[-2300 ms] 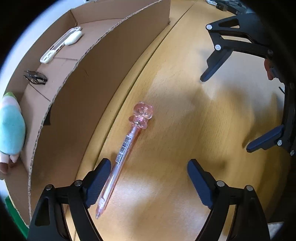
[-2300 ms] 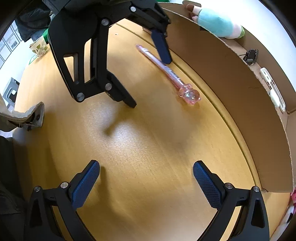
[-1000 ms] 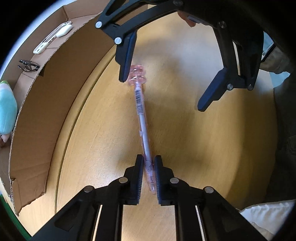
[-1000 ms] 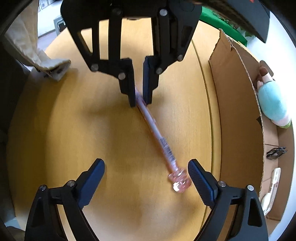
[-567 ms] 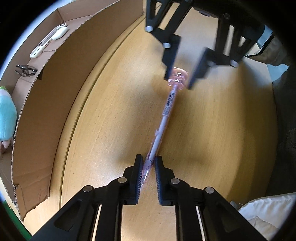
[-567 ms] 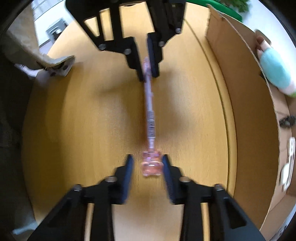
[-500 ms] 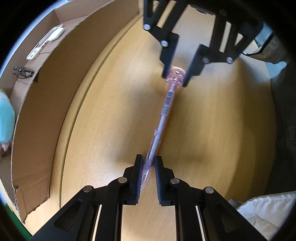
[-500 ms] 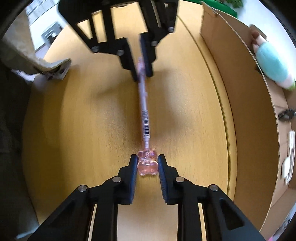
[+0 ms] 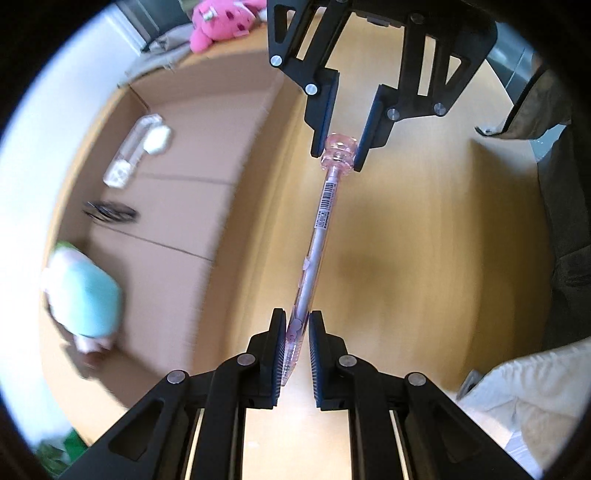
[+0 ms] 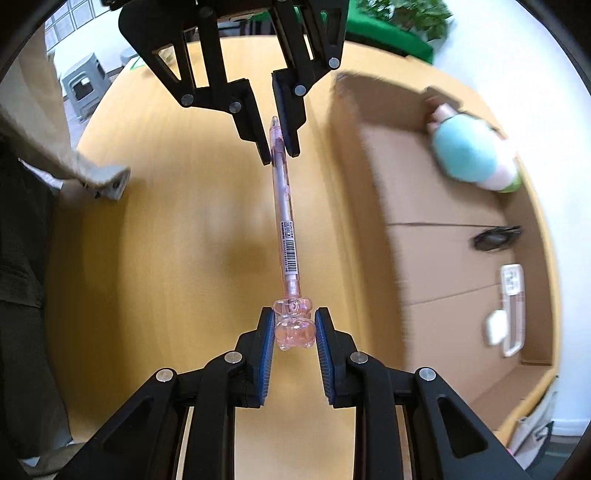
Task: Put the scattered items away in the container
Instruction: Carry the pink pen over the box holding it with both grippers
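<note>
A pink transparent pen (image 9: 320, 225) with a bear-shaped top hangs above the wooden table, held at both ends. My left gripper (image 9: 296, 349) is shut on its tip end. My right gripper (image 10: 294, 330) is shut on the bear-shaped top (image 10: 293, 325). In the left wrist view the right gripper (image 9: 338, 149) faces me from the top of the picture. In the right wrist view the left gripper (image 10: 277, 149) does the same. The open cardboard box (image 9: 177, 206) lies beside the pen and holds a turquoise plush (image 9: 86, 295), a white plastic piece (image 9: 136, 149) and a black clip (image 9: 109, 212).
The wooden table (image 10: 166, 240) spreads below the pen. A pink plush (image 9: 221, 20) lies beyond the box. Beige cloth (image 9: 532, 398) sits at the table's near right edge, a person's sleeve (image 10: 33, 122) at the left of the right wrist view. Green plants (image 10: 391, 29) stand behind the box.
My right gripper closed on the pen's bear-shaped top while the left kept its hold on the tip. Both then lifted the pen off the table, so the box floor now shows from above.
</note>
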`<state>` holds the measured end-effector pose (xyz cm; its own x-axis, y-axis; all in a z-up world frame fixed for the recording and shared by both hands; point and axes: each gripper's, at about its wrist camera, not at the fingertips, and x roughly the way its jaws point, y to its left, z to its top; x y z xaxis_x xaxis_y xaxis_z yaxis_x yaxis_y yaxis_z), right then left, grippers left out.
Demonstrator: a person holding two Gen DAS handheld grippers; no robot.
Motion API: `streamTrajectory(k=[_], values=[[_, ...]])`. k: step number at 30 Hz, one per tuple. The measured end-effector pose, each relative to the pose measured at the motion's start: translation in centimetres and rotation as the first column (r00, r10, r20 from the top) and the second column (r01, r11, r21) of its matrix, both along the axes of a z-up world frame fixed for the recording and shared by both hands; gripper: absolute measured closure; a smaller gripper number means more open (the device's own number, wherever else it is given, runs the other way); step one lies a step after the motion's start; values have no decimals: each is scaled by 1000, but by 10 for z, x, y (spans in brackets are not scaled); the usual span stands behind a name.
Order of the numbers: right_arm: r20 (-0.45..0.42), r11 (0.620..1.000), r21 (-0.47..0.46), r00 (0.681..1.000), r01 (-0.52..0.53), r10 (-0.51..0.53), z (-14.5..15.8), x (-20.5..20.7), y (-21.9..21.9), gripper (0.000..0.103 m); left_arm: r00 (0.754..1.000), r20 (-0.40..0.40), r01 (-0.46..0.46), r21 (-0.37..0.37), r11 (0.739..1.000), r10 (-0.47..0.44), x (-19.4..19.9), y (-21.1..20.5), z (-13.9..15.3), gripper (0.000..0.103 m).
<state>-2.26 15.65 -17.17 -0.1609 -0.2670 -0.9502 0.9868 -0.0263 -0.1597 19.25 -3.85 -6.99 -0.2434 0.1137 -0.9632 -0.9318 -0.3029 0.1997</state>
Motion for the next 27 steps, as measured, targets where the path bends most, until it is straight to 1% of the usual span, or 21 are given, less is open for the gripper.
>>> streamTrajectory(k=[1,2,3,4,6,7,9,10,12,13,15,19,22,27], values=[[-11,1000,-5,1000,6,-6,12,0,6,79,1000,-20,8,0,1000,-8,-16,-14,3,92],[-25,1000,-7,1000,11,-12,24,3,13,79,999,-35,16,1,1000,-16,-48,1,2,92],[-39,1000,-9,999,15,-15,35,-5,9,79,999,-47,23,3,1000,-23,-81,14,2,92],[-51,1000,-12,998,19,-19,42,-19,1,80,998,-59,30,5,1000,-29,-114,16,4,92],[-65,999,-26,997,32,-34,62,-21,0,79,995,-86,43,6,999,-42,-179,27,4,92],[-75,999,-33,996,38,-41,67,-32,0,79,994,-98,47,7,999,-46,-197,30,5,92],[-95,998,-38,994,43,-46,73,-61,-9,79,991,-120,55,7,998,-53,-217,31,12,92],[-105,998,-37,993,42,-46,75,-73,-10,79,990,-127,57,6,998,-56,-232,34,11,92],[-117,999,-33,992,35,-38,77,-94,-10,79,989,-138,59,3,998,-58,-249,34,11,92],[-121,999,-29,992,31,-35,75,-106,-11,80,988,-142,58,1,998,-57,-251,33,12,92],[-129,999,-20,991,29,-31,69,-126,-12,79,988,-146,53,-8,999,-54,-268,33,7,92],[-119,1000,-15,993,21,-23,53,-158,-13,79,993,-114,34,-16,999,-36,-306,32,-20,92],[-97,1000,-7,995,24,-24,33,-178,-15,79,996,-80,33,-23,999,-34,-325,34,-44,91],[-63,999,39,998,5,-3,-11,-199,-16,79,999,-18,35,-28,999,-35,-353,44,-86,91]])
